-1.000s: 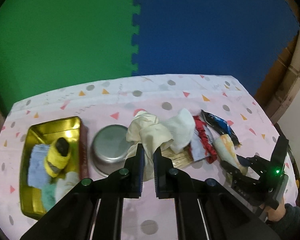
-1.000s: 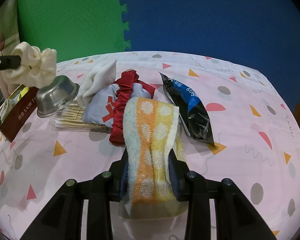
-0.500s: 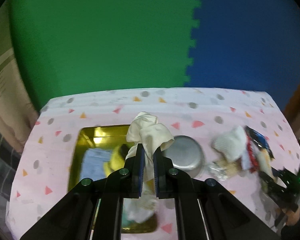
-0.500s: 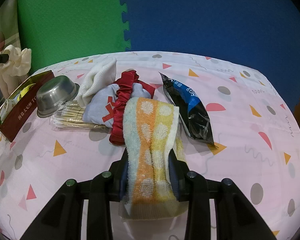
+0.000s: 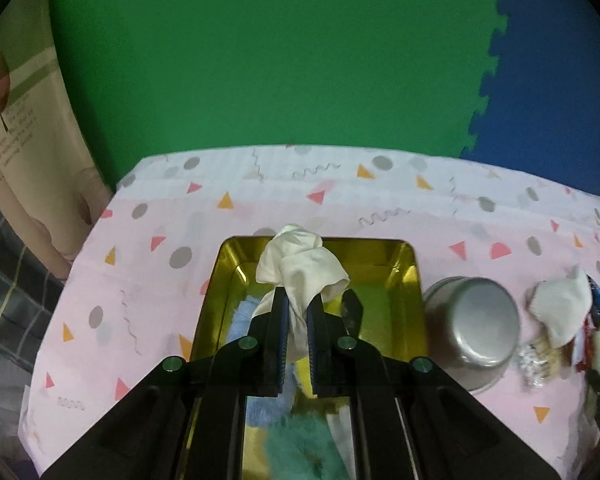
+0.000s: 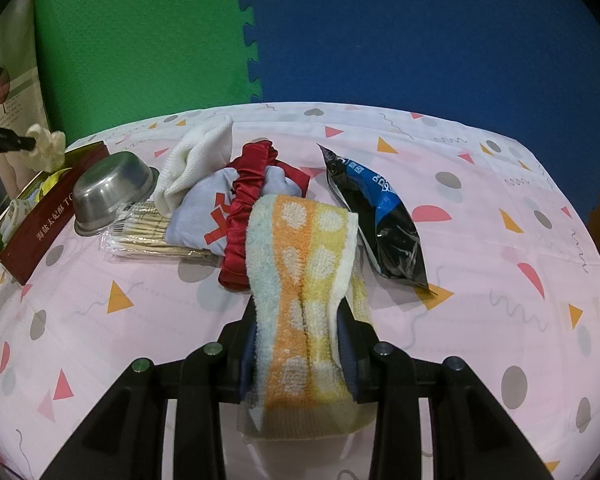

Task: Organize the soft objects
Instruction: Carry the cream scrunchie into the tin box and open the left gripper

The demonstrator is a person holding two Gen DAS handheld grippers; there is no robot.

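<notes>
While it hangs above the gold tin [image 5: 410, 280], the cream scrunchie [image 5: 300, 264] shows as a crumpled, knotted wad of pale satin, bunched at the top and spilling into loose folds to either side. The left gripper [image 5: 296, 312] has its two fingers drawn nearly together on the lower tail of the fabric, so the bulk of the scrunchie stands out past the fingertips and the pinched strip runs back between the blue pads. Its long axis follows the fingers, pointing away from the camera toward the tin's far wall. Inside the tin lie a pale blue cloth [image 5: 240, 324], a teal fluffy piece [image 5: 300, 448] and something yellow-green.

From the right wrist view, the striped towel [image 6: 300, 280] is a thick terry band in pale blue, orange and yellow with white dots. The right gripper [image 6: 298, 340] is closed around it at a moderate width, fingers pressing both edges. The towel runs lengthwise along the fingers, its far end lying against the red scrunchie [image 6: 244, 208] on the table, its near end drooping toward the camera.
</notes>
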